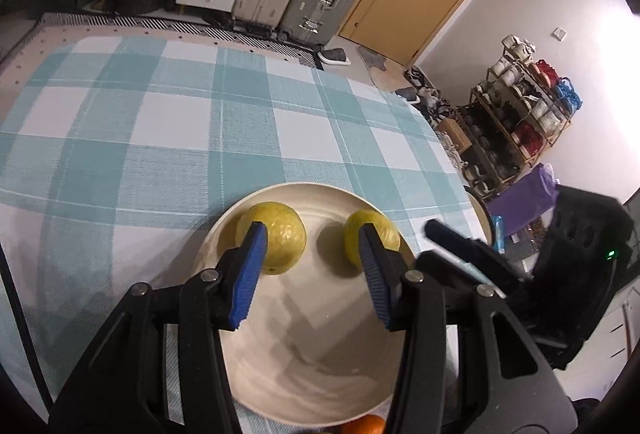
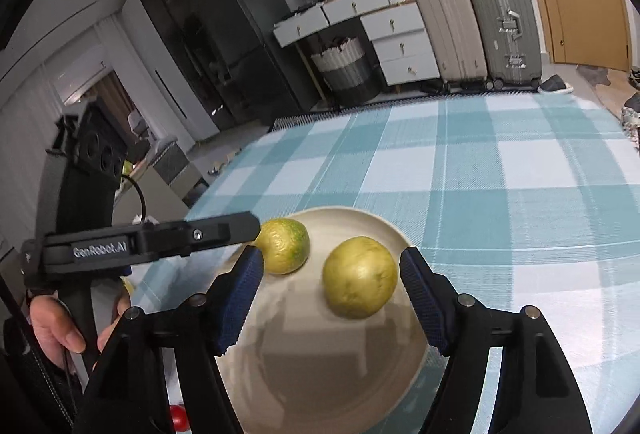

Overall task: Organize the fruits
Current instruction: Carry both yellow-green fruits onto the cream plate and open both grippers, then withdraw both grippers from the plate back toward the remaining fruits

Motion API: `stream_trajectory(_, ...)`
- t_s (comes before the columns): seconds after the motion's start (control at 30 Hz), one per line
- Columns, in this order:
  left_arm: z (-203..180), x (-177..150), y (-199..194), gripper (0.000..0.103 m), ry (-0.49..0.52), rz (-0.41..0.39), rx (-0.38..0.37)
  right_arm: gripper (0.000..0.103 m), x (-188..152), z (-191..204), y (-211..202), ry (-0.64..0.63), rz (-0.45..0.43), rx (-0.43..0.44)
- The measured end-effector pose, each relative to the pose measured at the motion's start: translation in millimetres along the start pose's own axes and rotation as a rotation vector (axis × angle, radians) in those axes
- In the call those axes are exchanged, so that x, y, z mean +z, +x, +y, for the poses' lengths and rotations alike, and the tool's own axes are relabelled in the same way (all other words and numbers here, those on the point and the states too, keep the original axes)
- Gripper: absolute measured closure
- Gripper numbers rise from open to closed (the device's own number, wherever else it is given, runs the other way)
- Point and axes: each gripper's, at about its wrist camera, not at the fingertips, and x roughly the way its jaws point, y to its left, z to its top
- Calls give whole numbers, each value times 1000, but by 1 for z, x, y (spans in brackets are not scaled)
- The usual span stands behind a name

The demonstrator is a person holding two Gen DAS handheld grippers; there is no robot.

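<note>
two yellow-green fruits on the cream plate [image 1: 320, 374], apart from each other on its far half: the speckled one [image 2: 283, 245] toward the plate's left rim, the smoother one [image 2: 359, 277] toward its right. left gripper [image 1: 312, 270] over the plate, blue pads apart, nothing clamped, both fruits seen beyond the fingertips. right gripper [image 2: 332, 298] also over the plate, jaws wide apart, smoother fruit between the pads but untouched. orange fruit [image 1: 366, 425] just past the plate's near rim. checked cloth [image 1: 160, 122] under the plate.

Two fruits [image 2: 360, 278] apart on plate [image 2: 340, 386]
</note>
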Motion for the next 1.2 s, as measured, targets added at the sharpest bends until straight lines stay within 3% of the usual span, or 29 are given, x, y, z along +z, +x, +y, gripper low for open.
stream_trajectory(0.3,-33,-28,-54,49,79,-114,94,22,0,23,-52,-47,-108,-39)
stream_trajectory(0.5,-54,-46,-95,30,111,-179,146,12,-9,36,-87,-49,-170,-47)
stream_trajectory(0.67,-72,-65,-127,28,143,-230,173,6,-21,44,-112,-44,-200,-1)
stream_trajectory(0.73,-75,-71,-140,17,131,-260,182,4,-26,49,-122,-43,-213,16)
stream_trajectory(0.77,-76,-74,-147,17,126,-269,175,4,-28,52,-127,-48,-221,17)
stream_trajectory(0.9,-84,-90,-169,16,124,-287,192,1,-37,67,-147,-92,-260,19)
stream_trajectory(1.2,-89,-134,-200,1,138,-314,256,0,-59,85,-170,-118,-273,23)
